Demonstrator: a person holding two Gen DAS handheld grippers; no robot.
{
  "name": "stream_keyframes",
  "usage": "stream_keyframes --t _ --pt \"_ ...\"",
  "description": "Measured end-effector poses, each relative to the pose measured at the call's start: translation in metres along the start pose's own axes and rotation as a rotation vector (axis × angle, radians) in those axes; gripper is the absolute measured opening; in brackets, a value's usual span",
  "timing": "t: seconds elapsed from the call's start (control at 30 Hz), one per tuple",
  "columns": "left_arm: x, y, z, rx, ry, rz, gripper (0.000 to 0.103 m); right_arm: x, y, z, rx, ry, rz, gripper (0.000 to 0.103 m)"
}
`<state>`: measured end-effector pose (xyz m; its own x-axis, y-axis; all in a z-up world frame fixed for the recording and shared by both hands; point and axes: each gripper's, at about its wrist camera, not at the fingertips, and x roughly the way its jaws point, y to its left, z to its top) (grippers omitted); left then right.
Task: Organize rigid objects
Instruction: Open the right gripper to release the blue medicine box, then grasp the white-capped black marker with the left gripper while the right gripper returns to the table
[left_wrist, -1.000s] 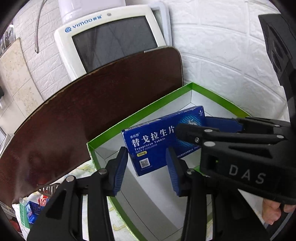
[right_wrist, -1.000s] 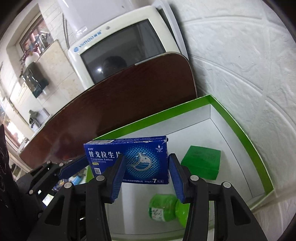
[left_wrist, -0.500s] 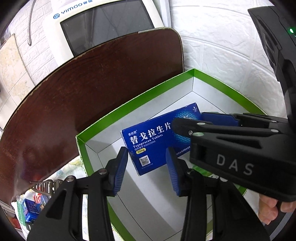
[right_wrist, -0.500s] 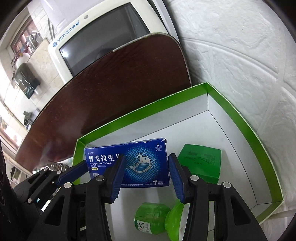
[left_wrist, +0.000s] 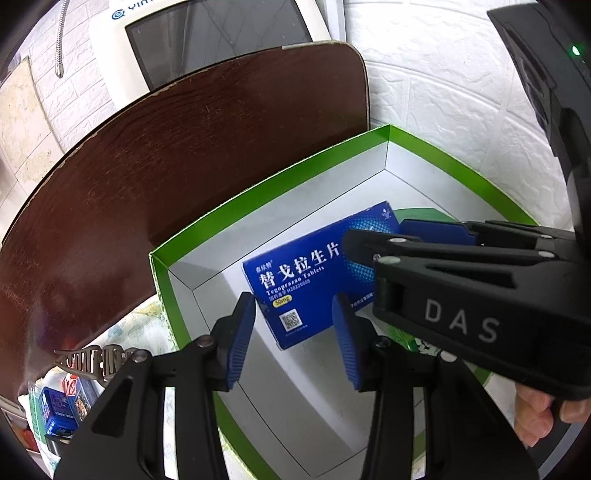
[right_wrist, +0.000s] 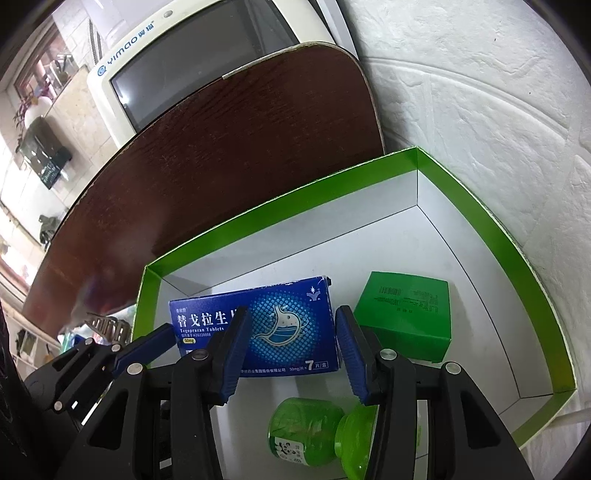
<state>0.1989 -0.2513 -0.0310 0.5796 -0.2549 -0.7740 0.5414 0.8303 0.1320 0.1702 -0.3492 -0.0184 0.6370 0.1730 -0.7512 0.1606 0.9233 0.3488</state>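
Three items are already seen inside the green-rimmed tray (right_wrist: 491, 236): a blue tablet box (right_wrist: 288, 325), a green carton (right_wrist: 406, 317) to its right, and a green jar (right_wrist: 295, 435) lying on its side at the lower centre of the right wrist view. The blue tablet box is held over the tray's left half between the fingers of the right gripper (right_wrist: 290, 354), which are clenched on its right end; whether its underside already touches the tray floor cannot be told from these angles. The left gripper (left_wrist: 293, 341) is held with its fingers apart and nothing between them, the box's printed face lying just beyond their tips. More small packs (left_wrist: 55, 410) are glimpsed outside the tray at the lower left of the left wrist view, so sorting is judged unfinished. Bare white floor remains along the tray's far wall and right corner. The tray is hemmed by a dark wooden board (left_wrist: 184, 155) behind and the white wall (right_wrist: 480, 92) to the right.
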Motion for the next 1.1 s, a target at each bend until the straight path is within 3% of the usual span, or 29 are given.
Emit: stream_keyframes --t 0.17,0.4,0.7,0.97,1.1 --pt "-0.016 0.005 -0.004 -0.008 -0.032 0.004 0.064 -0.003 0.007 0.0 0.004 -0.007 -0.019 0.049" --pt "-0.04 0.027 -0.014 -0.045 -0.071 0.024 0.064 -0.02 0.017 -0.001 0.012 -0.03 -0.027 0.049" --pt "-0.071 0.082 -0.043 -0.157 -0.094 0.111 0.064 -0.041 0.063 -0.011 -0.084 -0.047 0.031 0.049" --pt "-0.093 0.14 -0.1 -0.279 -0.089 0.182 0.065 -0.037 0.128 -0.034 -0.204 -0.001 0.095 0.05" --pt "-0.094 0.167 -0.132 -0.361 -0.066 0.182 0.065 -0.029 0.16 -0.053 -0.267 0.037 0.114 0.05"
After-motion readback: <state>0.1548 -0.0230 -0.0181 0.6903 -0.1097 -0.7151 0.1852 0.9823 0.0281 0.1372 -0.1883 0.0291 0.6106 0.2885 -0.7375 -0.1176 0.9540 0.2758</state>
